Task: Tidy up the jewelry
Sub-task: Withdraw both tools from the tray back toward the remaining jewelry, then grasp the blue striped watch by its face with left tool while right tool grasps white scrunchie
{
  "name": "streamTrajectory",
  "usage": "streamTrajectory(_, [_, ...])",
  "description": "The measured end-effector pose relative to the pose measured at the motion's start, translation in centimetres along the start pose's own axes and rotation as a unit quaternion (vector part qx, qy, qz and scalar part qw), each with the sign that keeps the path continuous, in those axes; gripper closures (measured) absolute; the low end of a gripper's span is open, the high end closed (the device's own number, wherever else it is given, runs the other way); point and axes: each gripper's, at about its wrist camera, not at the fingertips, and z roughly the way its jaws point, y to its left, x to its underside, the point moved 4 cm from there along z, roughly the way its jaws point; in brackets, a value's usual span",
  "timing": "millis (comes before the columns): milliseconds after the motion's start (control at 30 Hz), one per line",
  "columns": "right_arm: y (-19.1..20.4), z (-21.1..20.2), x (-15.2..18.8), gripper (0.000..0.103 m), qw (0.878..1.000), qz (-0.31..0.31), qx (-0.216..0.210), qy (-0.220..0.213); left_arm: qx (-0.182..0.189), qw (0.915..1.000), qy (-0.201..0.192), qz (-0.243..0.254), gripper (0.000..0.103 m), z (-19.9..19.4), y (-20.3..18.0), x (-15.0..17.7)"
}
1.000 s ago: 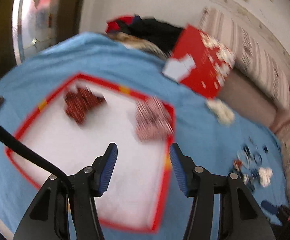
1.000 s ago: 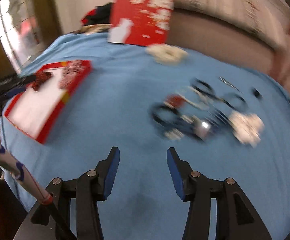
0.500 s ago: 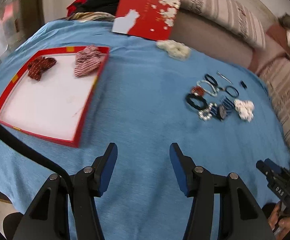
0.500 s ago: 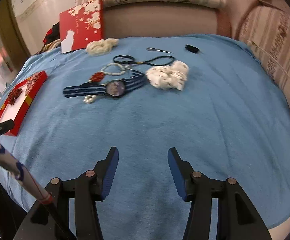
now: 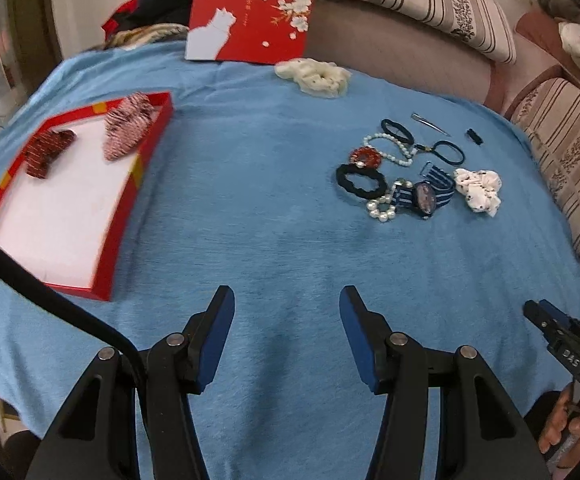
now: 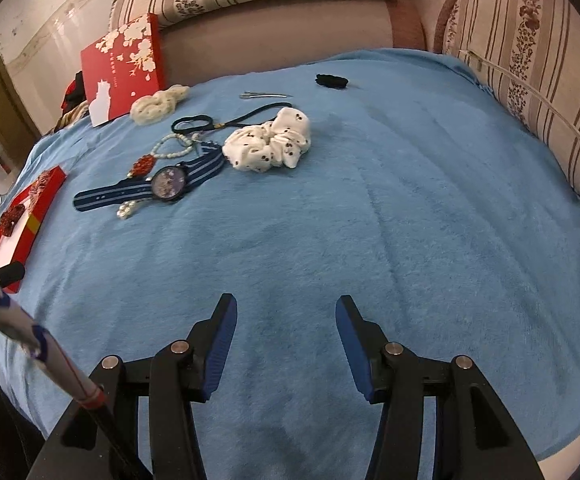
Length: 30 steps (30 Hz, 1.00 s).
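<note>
A red-rimmed white tray [image 5: 117, 240] lies at the left of the blue cloth, holding a dark red scrunchie [image 5: 45, 152] and a pink striped one [image 5: 127, 130]. A heap of jewelry lies to the right: a blue striped watch [image 6: 167, 182], pearl bracelet [image 5: 382, 208], black scrunchie [image 5: 360, 180], red ornament on beads [image 5: 366, 157], black hair ties [image 5: 398, 130] and a white dotted scrunchie [image 6: 269, 144]. My left gripper [image 5: 285, 306] hangs open over bare cloth, well short of the heap. My right gripper [image 6: 283, 314] is open too, empty, right of the heap.
A red box lid with white blossoms [image 5: 249, 12] leans at the back, a cream scrunchie [image 5: 316, 76] in front of it. A metal hair clip [image 6: 265, 96] and a small black clip [image 6: 332, 81] lie farther back. Striped sofa cushions [image 6: 530, 80] border the cloth at the back and right.
Both views have swung right, from the tray toward the jewelry heap. The tray slid from centre to the left edge. Both grippers stayed open and empty.
</note>
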Motion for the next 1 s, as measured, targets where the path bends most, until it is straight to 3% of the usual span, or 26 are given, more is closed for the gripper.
streamTrajectory(200, [-0.3,1.4,-1.8,0.048,1.0,-0.001,-0.007,-0.006,0.073,0.9971,0.015,0.014,0.05,2.4,-2.8,-0.9])
streamTrajectory(367, [-0.3,2.3,-3.5,0.048,1.0,0.004,-0.011,-0.013,0.122,0.992,-0.003,0.033,0.048,4.0,-6.1,-4.0])
streamTrajectory(433, [-0.4,2.6,-3.9,0.048,1.0,0.007,-0.012,-0.014,0.115,0.9916,-0.009,0.058,0.04,5.1,-7.4,-5.3])
streamTrajectory(533, [-0.6,3.1,-4.3,0.048,1.0,0.012,-0.013,-0.012,0.109,0.9912,0.007,0.074,0.039,7.4,-8.7,-6.4])
streamTrajectory(567, [-0.6,3.2,-4.3,0.048,1.0,0.013,-0.012,-0.012,0.111,0.9909,0.016,0.074,0.054,8.0,-8.9,-6.5])
streamTrajectory(600, [-0.7,3.3,-4.2,0.048,1.0,0.013,-0.011,-0.011,0.115,0.9903,0.028,0.073,0.096,8.5,-9.0,-6.5])
streamTrajectory(633, [-0.7,3.4,-4.2,0.048,1.0,0.013,-0.011,-0.01,0.114,0.9901,0.046,0.067,0.098,9.2,-9.1,-6.4])
streamTrajectory(733, [-0.8,3.6,-3.9,0.048,1.0,0.012,-0.009,-0.008,0.123,0.991,0.035,0.042,0.102,8.4,-8.6,-5.8])
streamTrajectory(867, [-0.9,3.5,-3.2,0.048,1.0,0.014,-0.008,-0.006,0.145,0.989,0.027,0.014,0.102,5.2,-6.9,-4.1])
streamTrajectory(1000, [-1.0,2.8,-2.4,0.048,1.0,0.021,-0.013,-0.008,0.138,0.9902,0.02,0.01,0.102,1.6,-4.1,-1.3])
